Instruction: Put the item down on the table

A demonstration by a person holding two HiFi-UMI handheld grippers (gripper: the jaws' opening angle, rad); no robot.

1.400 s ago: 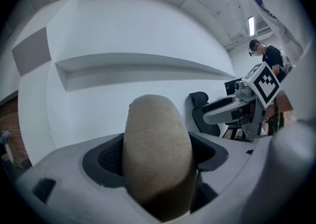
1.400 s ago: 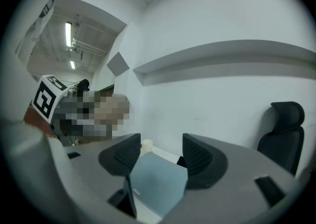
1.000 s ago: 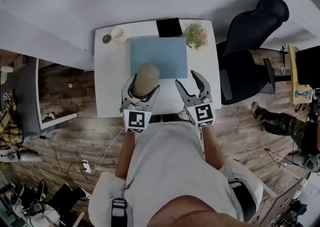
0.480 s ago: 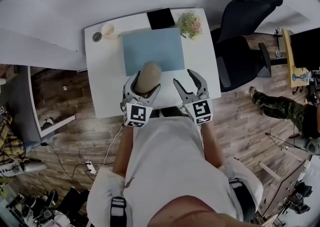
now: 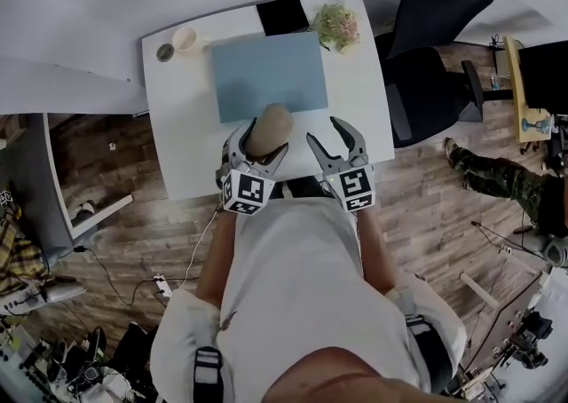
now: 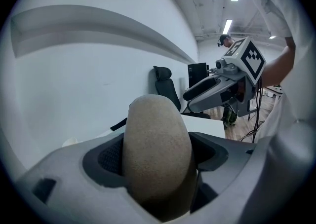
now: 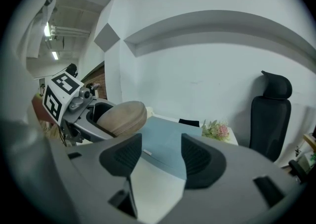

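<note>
A tan, rounded, rough-skinned item [image 5: 271, 122] sticks up between the jaws of my left gripper [image 5: 258, 146], which is shut on it above the front edge of the white table [image 5: 177, 135]. In the left gripper view the item [image 6: 155, 144] fills the gap and both pads press its sides. My right gripper [image 5: 329, 134] hangs just to the right at the same height. Its jaws are closing with nothing between them; in the right gripper view [image 7: 162, 156] only table and mat show through the gap. The held item [image 7: 123, 117] appears there at the left.
A blue mat [image 5: 266, 73] covers the table's middle. Along the far edge are a black flat object [image 5: 282, 12], a small flower bunch [image 5: 335, 27], a pale cup [image 5: 185, 37] and a small round lid [image 5: 165, 52]. A black office chair [image 5: 435, 55] stands to the right.
The right gripper's jaws have narrowed a little. Both grippers stay by the table's front edge, and the left one still holds the tan item; the head view has shifted slightly.
</note>
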